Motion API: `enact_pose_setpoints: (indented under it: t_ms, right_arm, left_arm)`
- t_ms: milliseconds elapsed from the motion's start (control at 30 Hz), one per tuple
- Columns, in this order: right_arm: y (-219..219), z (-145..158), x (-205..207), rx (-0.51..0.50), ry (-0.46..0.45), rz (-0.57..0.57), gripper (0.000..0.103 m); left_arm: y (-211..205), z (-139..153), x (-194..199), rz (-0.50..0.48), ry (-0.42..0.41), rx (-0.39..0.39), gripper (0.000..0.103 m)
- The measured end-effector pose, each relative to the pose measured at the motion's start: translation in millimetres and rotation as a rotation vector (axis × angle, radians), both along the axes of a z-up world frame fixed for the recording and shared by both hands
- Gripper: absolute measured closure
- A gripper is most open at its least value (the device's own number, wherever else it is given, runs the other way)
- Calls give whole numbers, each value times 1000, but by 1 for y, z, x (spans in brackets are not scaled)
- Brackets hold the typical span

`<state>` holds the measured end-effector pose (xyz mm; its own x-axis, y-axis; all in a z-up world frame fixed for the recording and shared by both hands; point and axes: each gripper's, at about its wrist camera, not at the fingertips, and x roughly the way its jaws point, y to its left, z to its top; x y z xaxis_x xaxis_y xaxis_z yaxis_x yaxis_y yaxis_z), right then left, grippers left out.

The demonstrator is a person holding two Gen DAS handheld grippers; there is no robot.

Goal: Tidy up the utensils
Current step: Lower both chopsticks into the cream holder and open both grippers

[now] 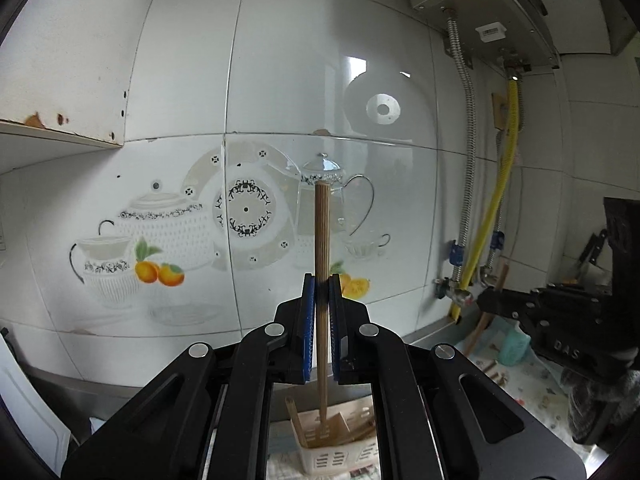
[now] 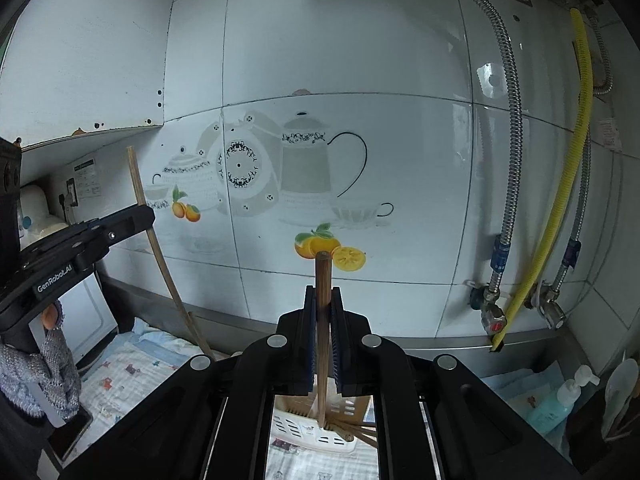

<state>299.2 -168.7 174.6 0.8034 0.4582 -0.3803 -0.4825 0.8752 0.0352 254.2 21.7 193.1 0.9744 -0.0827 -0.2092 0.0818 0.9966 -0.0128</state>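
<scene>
Two wooden utensils are up in the air at once, one in each of my tongs, so I judge the job to be somewhere in the middle. Starting at the left, my left gripper (image 1: 322, 288) is clamped narrow on a ribbed wooden handle (image 1: 322, 232) that stands nearly upright between the blue pads (image 1: 307, 320), its lower end reaching down to the white slotted utensil basket (image 1: 320, 456) just below the jaws. In the right wrist view the same tool shows from the side as a long thin stick (image 2: 138, 184) slanting up against the tiled wall (image 2: 360, 60). Moving right, my right gripper (image 2: 323, 300) is likewise closed tight on a second wooden handle (image 2: 322, 280), held upright with its foot dropping into the utensil basket (image 2: 308, 432) on the patterned cloth (image 2: 132, 368). A few more wooden sticks (image 2: 360, 432) already lean inside that basket (I cannot tell exactly how many, or what kind), so some sorting looks done. What remains, as I read it, is to get both held pieces seated in a compartment and let go. Further right, a wooden piece (image 1: 486, 312) lies propped by the pipes near a teal soap bottle (image 2: 556, 404), which may also need collecting, though I cannot be sure it belongs to the set.
</scene>
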Motion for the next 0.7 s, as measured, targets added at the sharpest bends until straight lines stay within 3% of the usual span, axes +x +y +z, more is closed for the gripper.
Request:
enact_pose_setpoints:
  t_ms: [333, 700]
  right_arm:
    - [2, -1, 14, 17, -14, 2, 96]
    - [7, -33, 26, -17, 51, -3, 96]
  left_arm:
    - [3, -38, 35, 39, 89, -14, 98]
    - [10, -70, 49, 38, 172, -18, 98]
